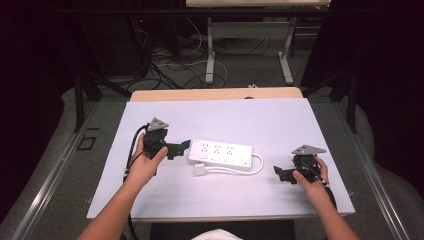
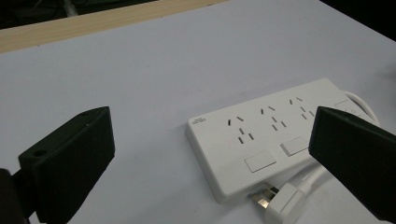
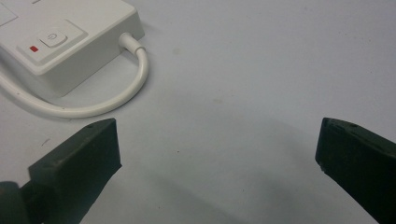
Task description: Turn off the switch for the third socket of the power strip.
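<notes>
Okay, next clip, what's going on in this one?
A person sits at a table holding a claw in each hand. A white power strip lies in the middle, its cord looped round to the plug beside it. The left claw hovers by one end of the strip, the right claw near the other. Both are open and hold nothing.

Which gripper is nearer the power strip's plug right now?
Left. The left gripper sits just left of the plug; the right gripper is farther off, past the cord loop.
</notes>
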Motion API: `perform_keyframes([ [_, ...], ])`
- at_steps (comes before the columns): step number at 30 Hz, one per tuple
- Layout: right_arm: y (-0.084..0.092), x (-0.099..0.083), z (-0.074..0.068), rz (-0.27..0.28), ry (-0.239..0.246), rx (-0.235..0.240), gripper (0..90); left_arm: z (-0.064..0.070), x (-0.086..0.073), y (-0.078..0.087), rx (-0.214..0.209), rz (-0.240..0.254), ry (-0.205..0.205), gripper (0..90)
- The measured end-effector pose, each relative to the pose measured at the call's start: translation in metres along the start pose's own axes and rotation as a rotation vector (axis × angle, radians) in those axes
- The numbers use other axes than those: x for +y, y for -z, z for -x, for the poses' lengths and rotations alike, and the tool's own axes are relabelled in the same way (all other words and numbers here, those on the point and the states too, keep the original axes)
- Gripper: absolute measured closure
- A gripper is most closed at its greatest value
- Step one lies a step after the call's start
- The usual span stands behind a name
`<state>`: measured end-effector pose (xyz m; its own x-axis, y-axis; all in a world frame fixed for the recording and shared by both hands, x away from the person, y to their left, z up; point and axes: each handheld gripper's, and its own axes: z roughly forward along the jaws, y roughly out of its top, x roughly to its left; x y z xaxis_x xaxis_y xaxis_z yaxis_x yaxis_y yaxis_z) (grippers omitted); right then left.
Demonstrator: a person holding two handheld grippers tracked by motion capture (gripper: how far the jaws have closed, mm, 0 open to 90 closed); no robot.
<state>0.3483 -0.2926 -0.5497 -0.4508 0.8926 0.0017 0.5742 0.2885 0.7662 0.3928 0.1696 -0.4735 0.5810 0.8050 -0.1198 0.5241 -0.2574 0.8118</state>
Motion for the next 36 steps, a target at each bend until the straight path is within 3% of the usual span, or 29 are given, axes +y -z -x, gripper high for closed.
perform_keyframes([
  [20,0.001,0.000,0.001,-0.001,-0.006,-0.006,0.0,-0.039,-0.030,0.040,0.102,0.032,0.100,2.1],
  [28,0.001,0.000,0.002,0.001,0.003,-0.011,0.0,-0.049,-0.048,0.043,0.142,0.028,0.110,2.7],
  [36,0.001,0.000,0.002,0.002,-0.013,-0.010,0.0,-0.061,-0.068,0.041,0.167,0.016,0.155,3.1],
])
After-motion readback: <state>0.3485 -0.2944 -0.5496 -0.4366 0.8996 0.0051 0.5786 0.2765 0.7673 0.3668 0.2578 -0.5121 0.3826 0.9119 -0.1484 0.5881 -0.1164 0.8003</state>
